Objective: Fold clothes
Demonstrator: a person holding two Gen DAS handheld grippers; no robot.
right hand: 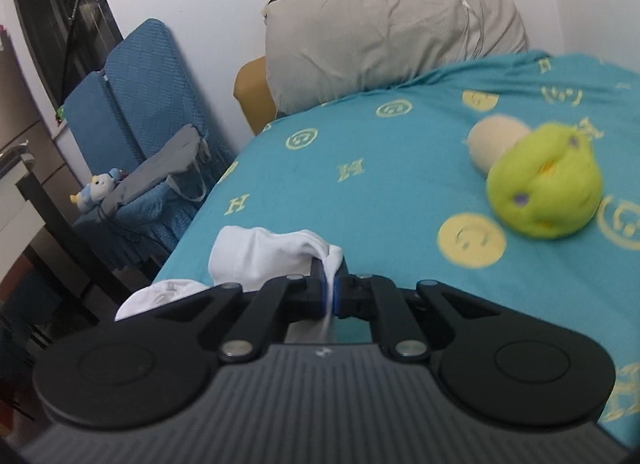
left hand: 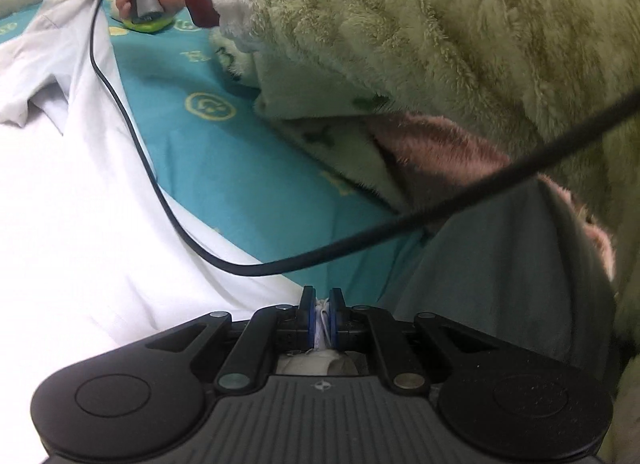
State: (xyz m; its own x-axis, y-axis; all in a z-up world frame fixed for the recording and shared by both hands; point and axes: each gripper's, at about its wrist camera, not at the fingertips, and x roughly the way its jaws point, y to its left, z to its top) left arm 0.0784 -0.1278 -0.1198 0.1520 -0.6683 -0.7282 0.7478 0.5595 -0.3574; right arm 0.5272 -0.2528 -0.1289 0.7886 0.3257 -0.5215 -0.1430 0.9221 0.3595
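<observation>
While level, both grippers (left hand: 323, 304) (right hand: 331, 284) pinch white garment (left hand: 80, 204).

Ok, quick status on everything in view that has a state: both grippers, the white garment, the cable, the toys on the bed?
left gripper: shut on white garment.
right gripper: shut on white garment.
white garment: spread over the teal bedsheet, pinched at two edges.
black cable: slack, draped across the garment.
green plush toy: lying on the sheet, untouched.
grey pillow: propped at the head of the bed.
</observation>
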